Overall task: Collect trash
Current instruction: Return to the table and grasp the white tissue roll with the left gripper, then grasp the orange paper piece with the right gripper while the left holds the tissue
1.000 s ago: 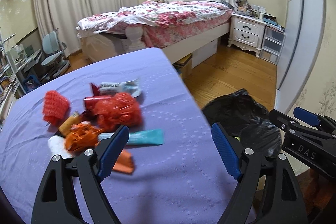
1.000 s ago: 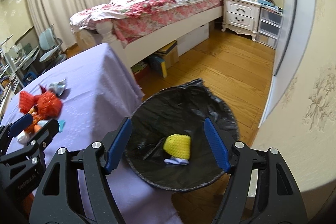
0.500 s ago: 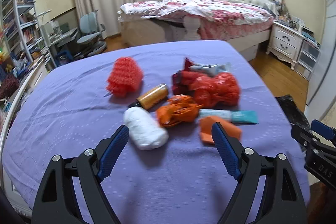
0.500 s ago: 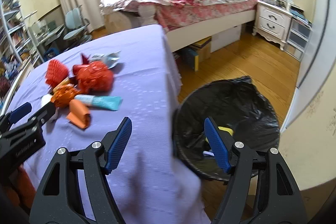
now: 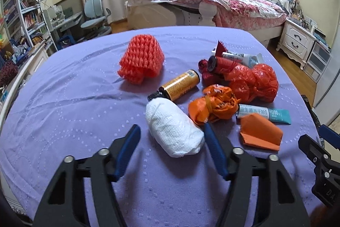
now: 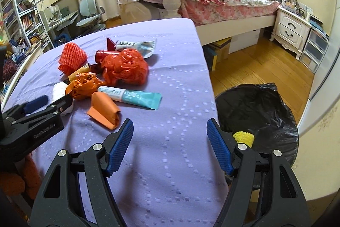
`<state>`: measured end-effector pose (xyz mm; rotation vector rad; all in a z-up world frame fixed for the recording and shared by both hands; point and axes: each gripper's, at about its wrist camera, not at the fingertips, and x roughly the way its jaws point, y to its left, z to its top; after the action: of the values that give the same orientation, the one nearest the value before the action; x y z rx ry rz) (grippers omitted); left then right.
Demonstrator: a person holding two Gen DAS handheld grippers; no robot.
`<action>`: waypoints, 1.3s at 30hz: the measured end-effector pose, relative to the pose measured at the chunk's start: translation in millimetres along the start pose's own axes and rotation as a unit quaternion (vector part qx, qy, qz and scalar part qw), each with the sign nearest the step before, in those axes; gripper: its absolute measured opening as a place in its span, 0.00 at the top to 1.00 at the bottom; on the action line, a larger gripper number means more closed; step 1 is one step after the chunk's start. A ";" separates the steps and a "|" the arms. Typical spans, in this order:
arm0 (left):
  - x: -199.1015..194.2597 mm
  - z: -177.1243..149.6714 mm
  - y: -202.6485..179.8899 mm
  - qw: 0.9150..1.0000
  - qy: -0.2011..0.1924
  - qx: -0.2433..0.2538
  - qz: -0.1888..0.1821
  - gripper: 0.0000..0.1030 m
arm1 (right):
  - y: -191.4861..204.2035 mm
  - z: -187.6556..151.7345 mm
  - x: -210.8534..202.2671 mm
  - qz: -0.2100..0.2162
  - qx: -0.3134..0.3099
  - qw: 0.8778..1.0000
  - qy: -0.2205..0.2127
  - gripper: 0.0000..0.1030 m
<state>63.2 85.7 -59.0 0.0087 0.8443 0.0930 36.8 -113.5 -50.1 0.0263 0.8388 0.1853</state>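
Note:
A pile of trash lies on the purple tablecloth [image 5: 74,99]. A white paper wad [image 5: 173,133] sits between the fingers of my left gripper [image 5: 171,127], whose jaws are closing; a gap still shows at the left pad. Behind the wad lie a brown bottle [image 5: 180,84], an orange bag [image 5: 212,106], a red bag [image 5: 252,82], a red foam net [image 5: 141,56], a teal tube [image 5: 265,114] and an orange wrapper [image 5: 259,133]. My right gripper [image 6: 170,122] hangs open and empty over the table's right edge, beside the black-lined bin [image 6: 255,99] holding a yellow net [image 6: 244,137].
A bed [image 5: 212,3] stands beyond the table, with a white nightstand [image 6: 291,29] on the wood floor at the right. Shelves [image 5: 25,14] and a desk with chairs [image 5: 95,12] fill the left. A red tube and a silver pouch [image 5: 240,56] lie behind the red bag.
Both grippers have swung left from the bin to the table. The left one now straddles the white wad with narrower jaws. The right gripper's opening is unchanged.

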 end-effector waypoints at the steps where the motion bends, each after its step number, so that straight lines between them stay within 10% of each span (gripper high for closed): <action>1: -0.6 -1.1 1.7 1.000 0.001 -0.001 -0.017 0.49 | 2.0 0.3 0.8 0.001 -0.002 1.000 0.000 0.32; 21: -21.2 -20.9 48.7 1.000 0.002 -0.024 -0.013 0.55 | 68.0 6.4 21.2 0.035 -0.076 0.996 0.026 0.33; 26: -22.9 -22.6 55.4 0.999 0.001 -0.032 -0.016 0.55 | 82.2 8.9 30.9 0.030 -0.101 0.994 0.040 0.53; 39: -32.9 -29.1 46.0 0.999 -0.008 -0.029 -0.036 0.55 | 77.6 0.3 9.2 0.039 -0.089 0.995 0.028 0.56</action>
<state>16.2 127.9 -51.7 -0.0755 0.8250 0.0503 31.2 -35.6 -49.2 -0.1142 0.8753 0.3347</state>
